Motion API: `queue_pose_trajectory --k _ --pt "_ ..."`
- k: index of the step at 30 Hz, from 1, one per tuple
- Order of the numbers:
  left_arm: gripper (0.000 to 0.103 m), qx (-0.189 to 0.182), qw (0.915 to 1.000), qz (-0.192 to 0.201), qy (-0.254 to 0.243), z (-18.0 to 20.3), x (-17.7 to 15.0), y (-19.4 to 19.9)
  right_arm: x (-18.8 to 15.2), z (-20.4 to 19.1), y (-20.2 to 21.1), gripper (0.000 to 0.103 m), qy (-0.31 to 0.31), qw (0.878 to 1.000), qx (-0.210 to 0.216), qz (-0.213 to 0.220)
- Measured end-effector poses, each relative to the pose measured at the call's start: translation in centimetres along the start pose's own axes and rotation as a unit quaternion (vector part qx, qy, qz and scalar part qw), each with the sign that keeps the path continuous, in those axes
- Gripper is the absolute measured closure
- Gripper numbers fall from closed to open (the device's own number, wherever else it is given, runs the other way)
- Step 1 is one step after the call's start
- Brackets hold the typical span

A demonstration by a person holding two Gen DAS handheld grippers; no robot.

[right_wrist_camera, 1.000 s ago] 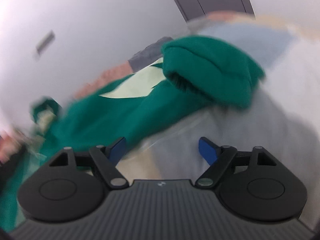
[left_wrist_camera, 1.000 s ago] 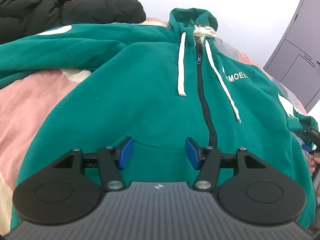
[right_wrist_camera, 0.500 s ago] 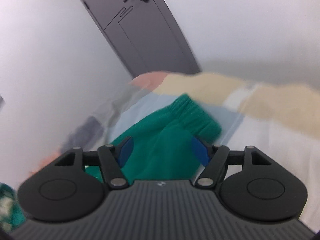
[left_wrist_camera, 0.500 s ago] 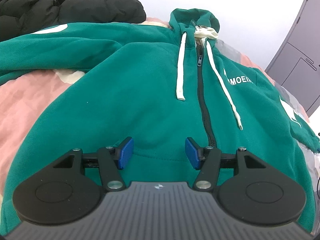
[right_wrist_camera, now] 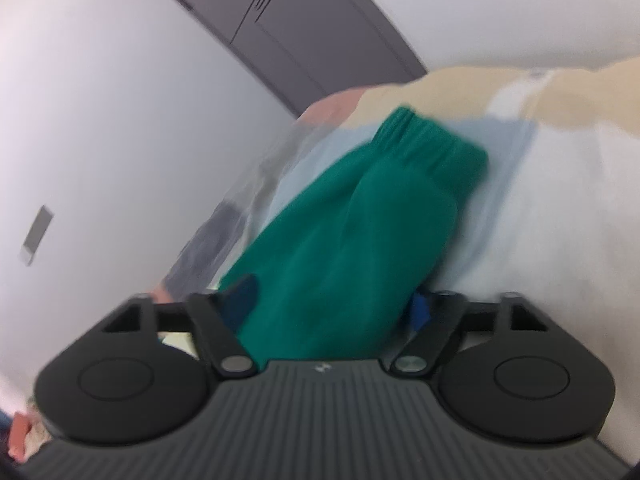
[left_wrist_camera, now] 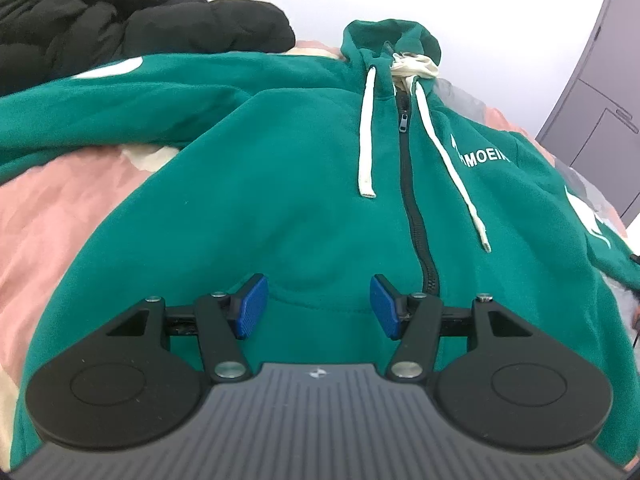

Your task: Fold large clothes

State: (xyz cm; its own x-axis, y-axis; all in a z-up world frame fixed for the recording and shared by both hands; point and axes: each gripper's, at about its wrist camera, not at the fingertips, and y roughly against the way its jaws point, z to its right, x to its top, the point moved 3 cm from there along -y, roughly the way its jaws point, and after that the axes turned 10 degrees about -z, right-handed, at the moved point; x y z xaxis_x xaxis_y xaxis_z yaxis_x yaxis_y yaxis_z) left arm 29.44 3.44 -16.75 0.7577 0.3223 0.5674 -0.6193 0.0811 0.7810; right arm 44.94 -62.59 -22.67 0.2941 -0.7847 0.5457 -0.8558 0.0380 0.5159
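Note:
A green zip hoodie (left_wrist_camera: 280, 184) with white drawstrings lies front up on the bed, its hood at the far end. My left gripper (left_wrist_camera: 318, 306) hovers open over its lower front beside the zip (left_wrist_camera: 412, 208), nothing between the blue pads. In the right wrist view the hoodie's sleeve (right_wrist_camera: 360, 220) runs lengthwise between the jaws of my right gripper (right_wrist_camera: 332, 308), its ribbed cuff (right_wrist_camera: 432, 148) at the far end. Those jaws are closing around the sleeve. The fabric fills the gap and covers part of the right pad, but does not look pinched. That view is blurred.
A black puffer jacket (left_wrist_camera: 120, 20) is piled at the far left of the bed. The patchwork bedspread (left_wrist_camera: 48, 220) shows pink at the left and pale (right_wrist_camera: 560, 220) beyond the sleeve. A grey door (left_wrist_camera: 600, 100) stands at the right by the white wall.
The right gripper swung from a bunched sleeve to the sleeve lying lengthwise between its jaws, and moved in closer. Its jaws narrowed. The left gripper and the hoodie body stayed put.

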Motion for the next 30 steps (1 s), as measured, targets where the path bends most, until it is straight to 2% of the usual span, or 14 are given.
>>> queue_pose_trajectory --k 1,3,5,6,8,12,17,22,25,30 --pt "0.04 0.001 1.0 0.002 -0.004 0.2 0.1 -0.2 0.7 0.2 -0.6 0.058 -0.003 1.0 -0.016 0.005" --pt "0.04 -0.016 0.9999 0.003 -0.004 0.2 0.2 -0.4 2.0 0.8 -1.7 0.079 -0.02 0.999 -0.038 0.013" --pt "0.04 -0.024 0.9997 0.006 -0.007 0.4 0.5 -0.5 3.1 0.8 -2.3 0.088 -0.016 0.998 -0.051 0.017" --pt "0.04 -0.024 0.9997 0.006 -0.007 0.5 0.6 -0.6 3.6 0.4 -2.4 0.093 0.008 0.998 -0.063 0.021" --pt "0.04 -0.024 0.9997 0.003 -0.001 0.4 0.7 -0.9 4.3 -0.9 -2.4 0.095 0.058 0.994 -0.087 0.031" --pt "0.04 -0.023 0.9997 0.001 0.001 0.4 0.8 -0.9 7.1 -1.3 -1.2 0.096 0.102 0.984 -0.128 0.064" --pt "0.04 -0.013 0.9999 0.005 0.008 -0.3 1.1 -0.1 9.7 -4.7 1.9 0.096 0.152 0.976 -0.128 0.092" --pt "0.04 -0.018 0.9995 -0.024 0.007 -1.2 1.6 0.4 9.7 -11.6 6.2 0.096 0.221 0.965 -0.095 0.102" --pt "0.04 -0.023 0.9992 -0.031 0.011 -1.8 1.5 1.0 8.1 -16.6 9.1 0.096 0.284 0.949 -0.082 0.107" --pt "0.04 -0.031 0.9991 -0.018 0.02 -2.9 1.6 3.0 3.2 -24.6 14.7 0.096 0.369 0.922 -0.02 0.118"
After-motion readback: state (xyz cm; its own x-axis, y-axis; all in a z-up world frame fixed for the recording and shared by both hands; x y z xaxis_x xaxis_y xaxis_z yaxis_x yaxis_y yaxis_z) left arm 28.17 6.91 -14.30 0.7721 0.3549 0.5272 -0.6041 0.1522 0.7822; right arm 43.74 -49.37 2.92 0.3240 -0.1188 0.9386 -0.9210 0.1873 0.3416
